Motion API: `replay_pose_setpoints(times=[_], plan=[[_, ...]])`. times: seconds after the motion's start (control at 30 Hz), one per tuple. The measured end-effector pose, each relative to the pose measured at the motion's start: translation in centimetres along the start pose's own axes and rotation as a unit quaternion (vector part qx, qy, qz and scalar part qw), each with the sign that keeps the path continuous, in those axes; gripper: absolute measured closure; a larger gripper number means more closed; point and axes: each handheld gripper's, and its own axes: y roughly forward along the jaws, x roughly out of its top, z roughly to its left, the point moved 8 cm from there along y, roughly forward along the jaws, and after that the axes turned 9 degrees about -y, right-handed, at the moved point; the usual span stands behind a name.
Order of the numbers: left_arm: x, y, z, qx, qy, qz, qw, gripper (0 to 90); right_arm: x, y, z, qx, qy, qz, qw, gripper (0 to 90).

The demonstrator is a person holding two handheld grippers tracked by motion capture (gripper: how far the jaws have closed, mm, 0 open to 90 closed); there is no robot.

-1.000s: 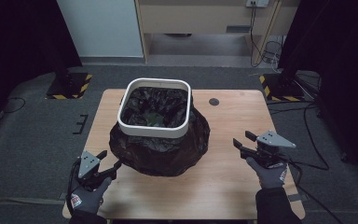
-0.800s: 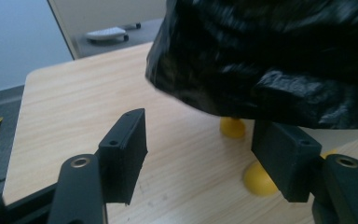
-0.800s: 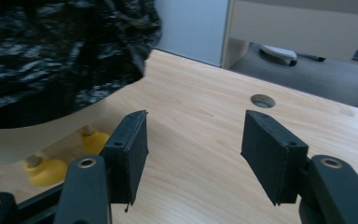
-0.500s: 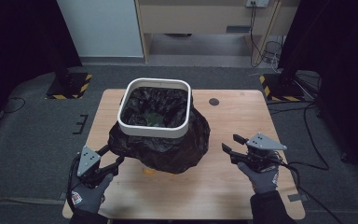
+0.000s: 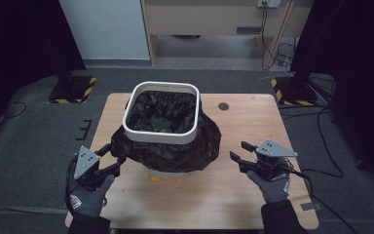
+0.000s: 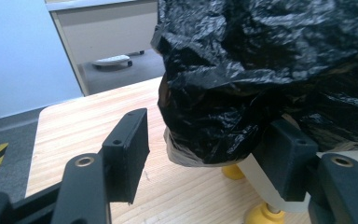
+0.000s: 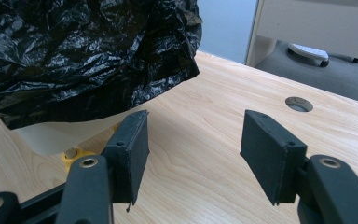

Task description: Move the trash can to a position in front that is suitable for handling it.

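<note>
Trouble could come if the wide-open left gripper [image 5: 108, 158], jaws straddling the hanging crinkled black plastic bag [image 5: 175, 151] draped over the white square bin [image 5: 160, 139] mid-table, tugs and tips it, while the right gripper [image 5: 239, 151] waits open nearby.

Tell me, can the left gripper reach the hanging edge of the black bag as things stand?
Probably yes. The left gripper is open, and the black bag's hanging edge already sits between its jaws, with nothing in between.
</note>
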Motion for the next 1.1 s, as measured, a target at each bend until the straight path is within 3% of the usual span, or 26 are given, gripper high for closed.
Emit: replay_pose_setpoints(times=[0.33, 0.4, 0.6, 0.8, 1.1], plan=[[0.8, -0.1, 0.4, 0.001, -0.003, -0.007, 1.0, 37.8, 2.0, 0.5, 1.4, 0.022, -0.027, -0.008, 0.9994, 42.1], [0.8, 0.1, 0.2, -0.002, -0.003, -0.006, 1.0, 38.2, 2.3, 0.5, 1.7, 0.032, -0.014, -0.018, 0.9992, 42.2], [1.0, 1.0, -0.5, -0.007, 0.003, -0.003, 1.0, 40.3, 2.2, 0.6, 2.3, 0.046, -0.01, -0.018, 0.9987, 42.4], [1.1, 1.6, -1.0, -0.013, 0.004, -0.003, 0.9999, 41.6, 2.6, 0.2, 1.9, 0.043, -0.012, -0.018, 0.9989, 42.0], [1.1, 1.7, -0.9, -0.012, 0.005, -0.006, 0.9999, 43.3, 5.2, -0.2, 1.5, 0.037, -0.026, -0.032, 0.9985, 41.0]])
